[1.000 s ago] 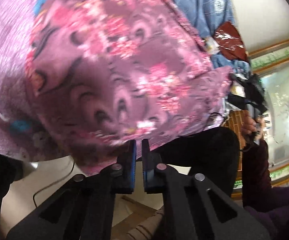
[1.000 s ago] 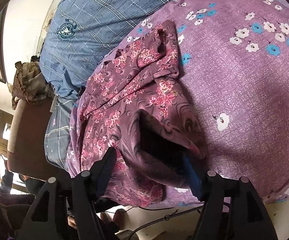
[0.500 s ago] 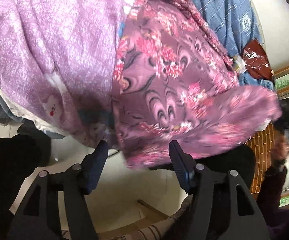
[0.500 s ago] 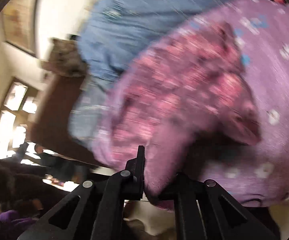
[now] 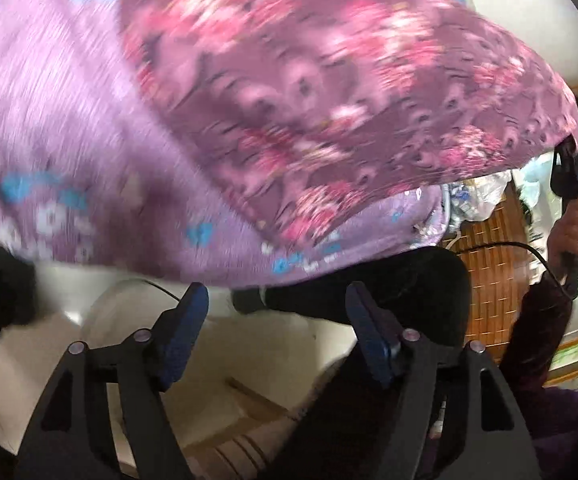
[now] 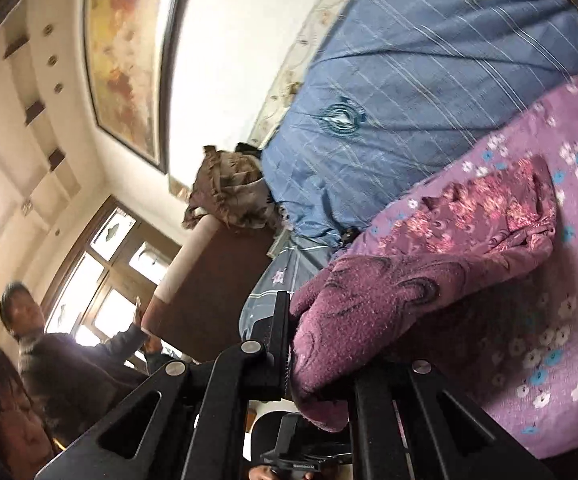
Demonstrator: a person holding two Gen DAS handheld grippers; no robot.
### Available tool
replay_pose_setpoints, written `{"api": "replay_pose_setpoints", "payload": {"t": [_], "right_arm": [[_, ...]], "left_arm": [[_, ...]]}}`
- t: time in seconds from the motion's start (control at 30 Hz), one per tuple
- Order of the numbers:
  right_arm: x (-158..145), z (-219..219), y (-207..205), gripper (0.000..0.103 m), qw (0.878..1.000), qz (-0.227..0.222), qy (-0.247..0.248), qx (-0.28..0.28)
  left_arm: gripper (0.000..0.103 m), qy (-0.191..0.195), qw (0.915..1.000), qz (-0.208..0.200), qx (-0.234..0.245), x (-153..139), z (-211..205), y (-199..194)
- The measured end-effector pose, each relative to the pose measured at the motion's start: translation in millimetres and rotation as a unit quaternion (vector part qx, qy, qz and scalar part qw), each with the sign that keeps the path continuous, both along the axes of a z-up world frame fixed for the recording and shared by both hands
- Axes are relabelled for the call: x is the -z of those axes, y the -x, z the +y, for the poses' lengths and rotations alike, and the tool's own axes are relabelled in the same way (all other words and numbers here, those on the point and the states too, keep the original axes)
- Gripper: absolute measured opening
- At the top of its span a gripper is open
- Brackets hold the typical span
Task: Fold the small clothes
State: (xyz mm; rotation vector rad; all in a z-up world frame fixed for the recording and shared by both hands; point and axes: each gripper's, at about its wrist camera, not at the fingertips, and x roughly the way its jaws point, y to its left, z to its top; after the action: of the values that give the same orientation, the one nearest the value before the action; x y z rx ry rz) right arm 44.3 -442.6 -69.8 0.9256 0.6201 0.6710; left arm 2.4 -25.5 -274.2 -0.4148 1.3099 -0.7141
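A small plum-coloured garment with pink flowers [image 5: 329, 92] lies on a lilac flowered bedspread [image 5: 57, 120] and is stretched up at one end. My left gripper [image 5: 277, 308] is open and empty, just off the bed's edge below the garment. My right gripper [image 6: 321, 344] is shut on a thick fold of the garment [image 6: 369, 304] and lifts that end off the bedspread [image 6: 549, 340]. In the left wrist view the right gripper [image 5: 577, 172] shows at far right, holding the garment's corner.
A blue striped quilt [image 6: 409, 80] lies behind the garment. A brown crumpled cloth [image 6: 225, 192] sits on a dark headboard [image 6: 209, 292]. Two people [image 6: 49, 344] are at the left. A cable [image 5: 501, 246] hangs from the right hand.
My left gripper opened, let go of the garment and drew back off the bed's edge. My right gripper closed on the garment and lifted its end up and away.
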Motion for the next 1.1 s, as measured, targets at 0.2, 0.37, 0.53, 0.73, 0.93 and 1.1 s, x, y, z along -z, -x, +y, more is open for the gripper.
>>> {"api": "replay_pose_setpoints", "payload": {"t": [0.2,0.37,0.53,0.73,0.93,1.1], "right_arm": [[13.7,-11.1,0.0,0.008,1.000,0.021,0.004,0.013],[18.0,-17.9,-1.6,0.008,1.000,0.022,0.009,0.012],[25.2,-18.7,-0.9,0.008,0.999,0.027,0.018,0.003],[27.7,-27.1,10.6,0.008,0.999,0.026,0.026,0.008],[27.9,-36.8,19.7,0.008,0.999,0.034,0.035,0.021],[17.7,-41.1,22.2,0.008,0.998,0.028,0.046,0.030]], "left_arm": [[0.078,-0.024,0.9985,-0.046,-0.017,3.0,-20.0,-10.6],[0.078,-0.013,0.9996,-0.002,-0.025,25.0,-39.5,-14.0],[0.078,0.041,0.9968,0.022,-0.064,36.4,-45.2,-21.1],[0.005,0.069,0.9952,0.042,-0.055,49.8,-51.8,-21.5],[0.003,0.141,0.9891,0.011,-0.040,14.3,-40.2,-23.7],[0.003,0.201,0.9786,-0.019,-0.039,-31.7,-10.1,-40.6]]}}
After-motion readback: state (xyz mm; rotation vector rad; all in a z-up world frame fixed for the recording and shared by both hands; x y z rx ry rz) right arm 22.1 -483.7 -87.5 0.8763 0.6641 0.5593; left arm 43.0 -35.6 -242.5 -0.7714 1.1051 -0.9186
